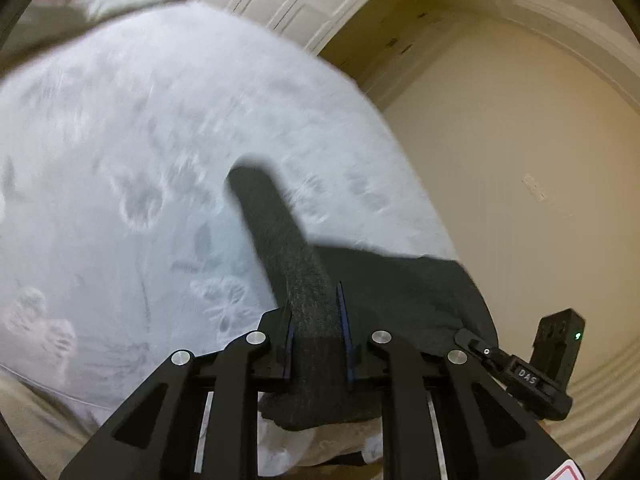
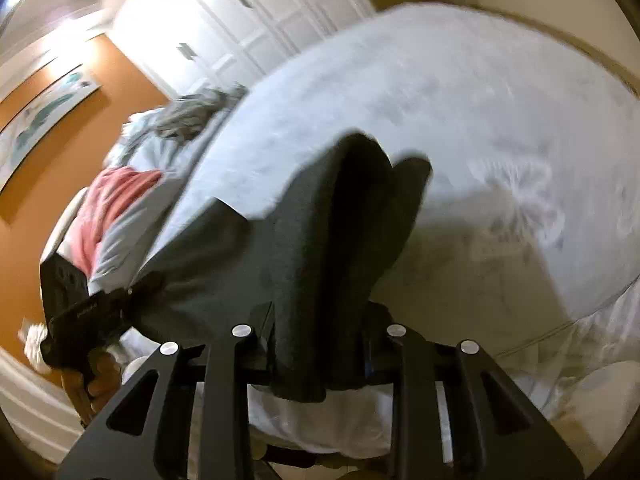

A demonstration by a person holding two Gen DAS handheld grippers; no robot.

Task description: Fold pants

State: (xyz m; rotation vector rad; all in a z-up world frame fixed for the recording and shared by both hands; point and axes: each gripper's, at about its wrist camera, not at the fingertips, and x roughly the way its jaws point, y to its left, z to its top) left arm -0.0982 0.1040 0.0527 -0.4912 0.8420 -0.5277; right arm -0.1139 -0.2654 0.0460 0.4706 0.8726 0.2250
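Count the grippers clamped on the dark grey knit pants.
2. The left gripper pinches one end of the dark grey knit pants; the right gripper pinches the other end, above the white floral bedspread. None hidden.

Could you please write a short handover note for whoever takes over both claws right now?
Left claw: shut on the dark grey pants.
Right claw: shut on the same pants, cloth bunched between its fingers.
Pants: stretched between both claws over the near edge of the white bedspread, far end trailing on the bed.
Done: both grips taken.
Left: the fold itself; no finished fold is visible yet.
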